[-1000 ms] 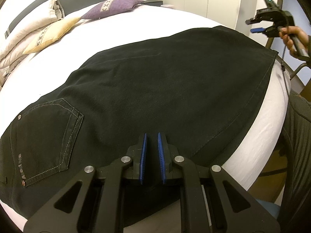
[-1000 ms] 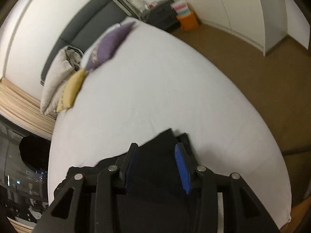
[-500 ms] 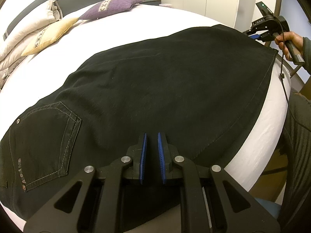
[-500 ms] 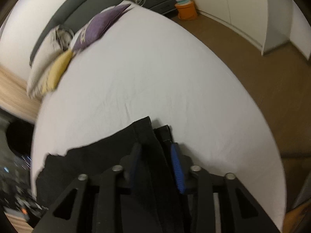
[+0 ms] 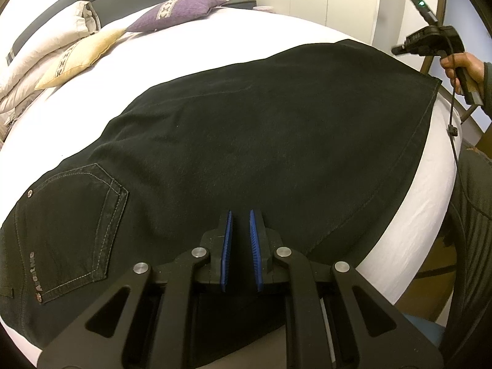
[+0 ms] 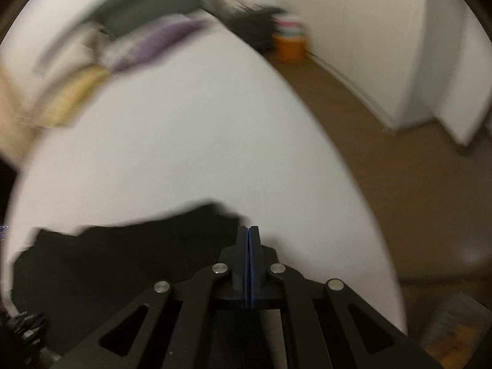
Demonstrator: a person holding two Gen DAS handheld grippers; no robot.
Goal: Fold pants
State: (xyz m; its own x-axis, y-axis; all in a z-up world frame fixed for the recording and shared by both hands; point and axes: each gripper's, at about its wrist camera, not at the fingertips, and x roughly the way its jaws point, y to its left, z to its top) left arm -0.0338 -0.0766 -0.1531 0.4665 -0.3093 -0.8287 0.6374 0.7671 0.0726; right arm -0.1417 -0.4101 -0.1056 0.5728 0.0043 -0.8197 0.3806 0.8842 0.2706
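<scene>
The left tongs [image 5: 240, 249] hover slightly parted over the black pants [image 5: 261, 129] lying flat across the bed [image 5: 246, 33], while the right tongs [image 6: 249, 264], pressed together and empty, hang beside the hem, seemingly readying a fold

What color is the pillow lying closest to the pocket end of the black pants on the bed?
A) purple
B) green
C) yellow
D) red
C: in the left wrist view the yellow pillow lies on the white bed nearer the pocket end of the pants than the purple pillow does.
</scene>
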